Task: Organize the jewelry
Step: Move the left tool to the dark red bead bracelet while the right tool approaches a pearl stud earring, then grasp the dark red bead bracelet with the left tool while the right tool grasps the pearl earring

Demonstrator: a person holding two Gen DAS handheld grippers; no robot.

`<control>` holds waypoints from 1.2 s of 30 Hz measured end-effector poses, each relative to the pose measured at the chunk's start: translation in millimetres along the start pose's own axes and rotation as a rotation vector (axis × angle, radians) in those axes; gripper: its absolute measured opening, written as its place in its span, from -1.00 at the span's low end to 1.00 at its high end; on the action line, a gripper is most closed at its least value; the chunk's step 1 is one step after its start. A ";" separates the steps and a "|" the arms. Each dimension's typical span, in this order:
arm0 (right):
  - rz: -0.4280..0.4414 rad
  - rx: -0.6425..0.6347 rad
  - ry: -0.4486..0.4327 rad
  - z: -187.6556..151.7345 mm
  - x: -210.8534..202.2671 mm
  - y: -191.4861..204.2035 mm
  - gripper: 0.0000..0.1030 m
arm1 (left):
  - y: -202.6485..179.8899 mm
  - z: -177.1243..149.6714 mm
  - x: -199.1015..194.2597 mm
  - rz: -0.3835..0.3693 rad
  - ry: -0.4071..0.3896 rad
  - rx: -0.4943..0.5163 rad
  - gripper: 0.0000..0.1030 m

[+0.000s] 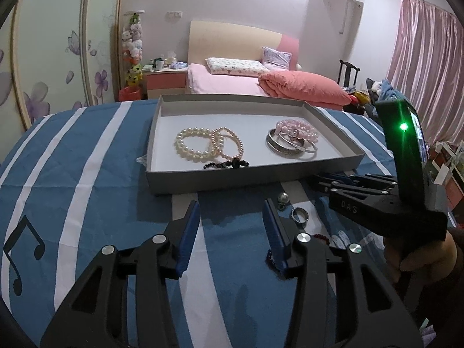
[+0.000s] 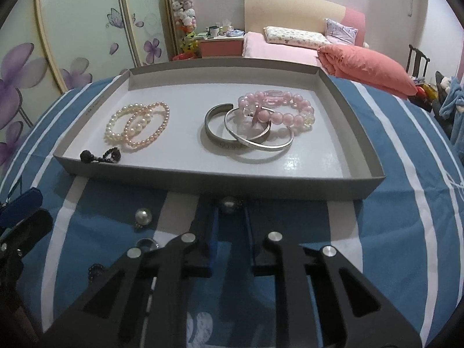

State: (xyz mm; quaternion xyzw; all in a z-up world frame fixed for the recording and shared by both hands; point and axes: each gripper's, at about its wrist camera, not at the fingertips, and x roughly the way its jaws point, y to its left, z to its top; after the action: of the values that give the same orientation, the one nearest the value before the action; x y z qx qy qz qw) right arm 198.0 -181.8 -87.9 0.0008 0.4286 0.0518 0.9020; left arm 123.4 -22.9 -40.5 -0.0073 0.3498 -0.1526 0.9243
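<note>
A grey tray (image 1: pixel 249 174) (image 2: pixel 220 184) on the striped cloth holds two pearl bracelets (image 1: pixel 192 145) (image 2: pixel 136 126), a black bead bracelet (image 1: pixel 229 163) (image 2: pixel 100 156), silver bangles (image 1: pixel 285 146) (image 2: pixel 246 136) and a pink bead bracelet (image 1: pixel 298 129) (image 2: pixel 278 107). In front of the tray lie a pearl earring (image 1: pixel 282 198) (image 2: pixel 143 217), a silver ring (image 1: pixel 300 215) (image 2: pixel 148 243) and dark red beads (image 1: pixel 322 237). My left gripper (image 1: pixel 232 217) is open and empty. My right gripper (image 2: pixel 230 211) (image 1: pixel 327 178) is partly open around a second pearl earring (image 2: pixel 227 204), apparently not touching it.
The blue and white striped cloth (image 1: pixel 87 174) covers the table. A dark bead piece (image 2: pixel 95 269) lies near the right gripper's left side. A bed (image 1: pixel 232 82), a nightstand (image 1: pixel 165 79) and pink curtains (image 1: pixel 423 58) stand beyond the table.
</note>
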 end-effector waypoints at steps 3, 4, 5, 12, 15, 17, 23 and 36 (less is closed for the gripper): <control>0.009 0.013 0.000 -5.1 -4.8 -7.5 -0.68 | -5.1 -1.5 2.3 -0.028 0.024 0.023 -0.11; 0.012 0.019 0.002 -8.0 -7.6 -10.7 -0.68 | -7.2 -2.5 2.7 -0.034 0.031 0.034 -0.11; 0.014 0.025 0.003 -10.0 -9.4 -13.9 -0.68 | -10.2 -3.2 3.3 -0.042 0.038 0.047 -0.11; 0.028 0.083 0.010 -21.0 -20.7 -37.2 -0.68 | -42.5 -12.5 9.2 -0.134 0.105 0.190 -0.11; 0.029 0.079 0.007 -22.7 -21.5 -37.3 -0.68 | -55.6 -16.3 10.0 -0.157 0.118 0.252 -0.11; 0.032 0.079 0.005 -22.8 -21.5 -37.3 -0.68 | -61.0 -18.5 12.0 -0.156 0.129 0.276 -0.11; 0.037 0.081 0.004 -23.3 -21.6 -37.8 -0.68 | -66.4 -22.7 26.2 -0.117 0.189 0.305 -0.11; 0.038 0.082 0.005 -22.8 -21.4 -38.1 -0.68 | -24.1 -13.8 29.5 -0.029 0.194 0.143 -0.69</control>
State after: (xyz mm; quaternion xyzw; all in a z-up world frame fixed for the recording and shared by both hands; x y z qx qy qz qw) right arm 170.5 -222.7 -87.5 0.0458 0.4326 0.0511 0.8990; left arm 128.7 -53.1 -67.0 0.0683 0.4258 -0.1905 0.8819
